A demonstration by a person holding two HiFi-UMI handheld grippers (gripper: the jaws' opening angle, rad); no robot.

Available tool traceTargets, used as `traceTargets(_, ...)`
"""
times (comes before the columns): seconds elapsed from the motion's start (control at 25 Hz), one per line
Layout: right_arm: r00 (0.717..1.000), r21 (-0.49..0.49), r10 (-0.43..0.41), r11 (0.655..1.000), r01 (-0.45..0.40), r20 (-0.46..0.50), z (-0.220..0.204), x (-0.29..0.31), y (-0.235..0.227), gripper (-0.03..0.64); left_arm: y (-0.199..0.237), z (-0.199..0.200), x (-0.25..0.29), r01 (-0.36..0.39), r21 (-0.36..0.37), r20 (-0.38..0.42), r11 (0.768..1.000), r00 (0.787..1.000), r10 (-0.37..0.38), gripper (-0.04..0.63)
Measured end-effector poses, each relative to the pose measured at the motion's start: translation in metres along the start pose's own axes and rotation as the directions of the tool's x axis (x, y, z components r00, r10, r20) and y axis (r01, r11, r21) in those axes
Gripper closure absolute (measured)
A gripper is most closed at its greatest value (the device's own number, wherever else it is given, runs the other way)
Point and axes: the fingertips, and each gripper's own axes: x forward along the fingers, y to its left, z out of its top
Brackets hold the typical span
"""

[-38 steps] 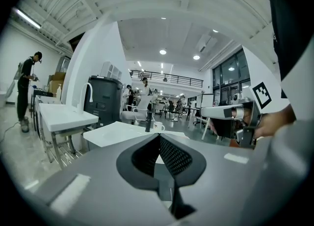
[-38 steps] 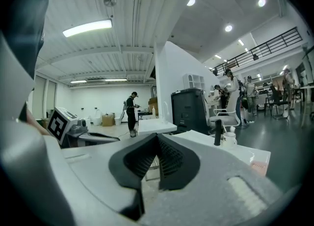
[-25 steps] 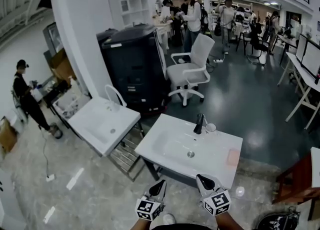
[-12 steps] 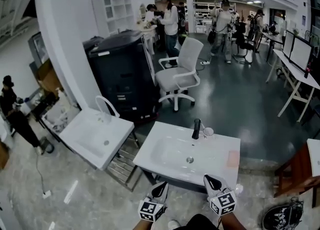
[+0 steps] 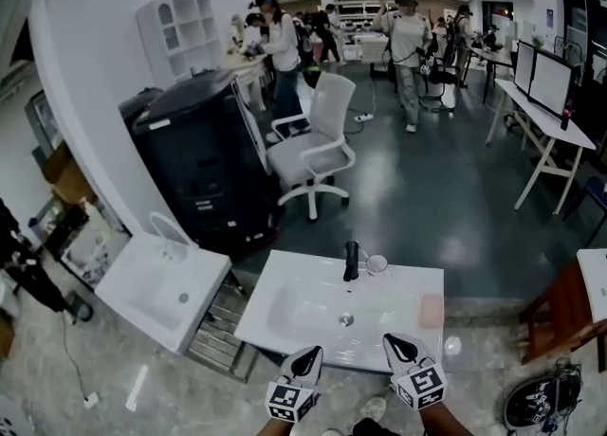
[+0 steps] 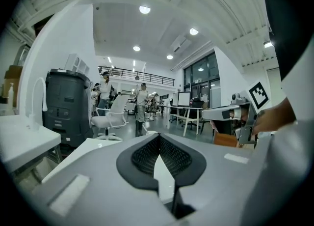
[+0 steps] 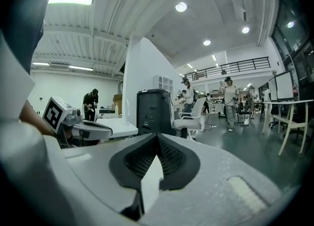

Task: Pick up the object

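Note:
A white sink unit stands right in front of me in the head view. On it are a black faucet, a clear cup beside the faucet, and a flat pink pad near its right edge. My left gripper and right gripper hover side by side over the sink's near edge, both shut with nothing between the jaws. In the left gripper view the left gripper has its tips meeting. In the right gripper view the right gripper is the same.
A second white sink stands to the left, with a metal grate between the two. Behind are a black cabinet and a white office chair. Several people stand further back. A wooden stool is at the right.
The view has swung, so the sink in front now lies lower and more centred. Both grippers stay shut at the lower edge. The people in the background have shifted.

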Motion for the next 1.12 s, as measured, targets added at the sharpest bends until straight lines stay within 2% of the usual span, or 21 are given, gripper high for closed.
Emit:
traceTargets(0.32, 0.998, 0.047, -0.022, 0.999, 0.025, -0.051, -0.024, 0.016, -0.048, 0.614, -0.004, 0.001, 0.075, 0.054, 0.012, -0.053, 0.998, 0.997, -0.053, 0.577)
traceTargets(0.52, 0.996, 0.07, -0.067, 0.995, 0.071, -0.058, -0.035, 0.015, -0.089, 0.614, -0.012, 0.004, 0.113, 0.077, 0.029, -0.069, 0.997, 0.995, -0.074, 0.577)
traceTargets(0.8, 0.993, 0.108, -0.095, 0.989, 0.102, -0.073, -0.05, 0.014, -0.123, 0.614, -0.014, 0.0, 0.139, 0.074, 0.021, -0.087, 0.997, 0.994, -0.072, 0.577)
traceTargets(1.12, 0.985, 0.139, -0.138, 0.979, 0.152, -0.107, -0.06, 0.025, -0.131, 0.614, -0.012, -0.008, 0.157, 0.126, 0.003, -0.117, 0.992, 0.985, -0.124, 0.577)
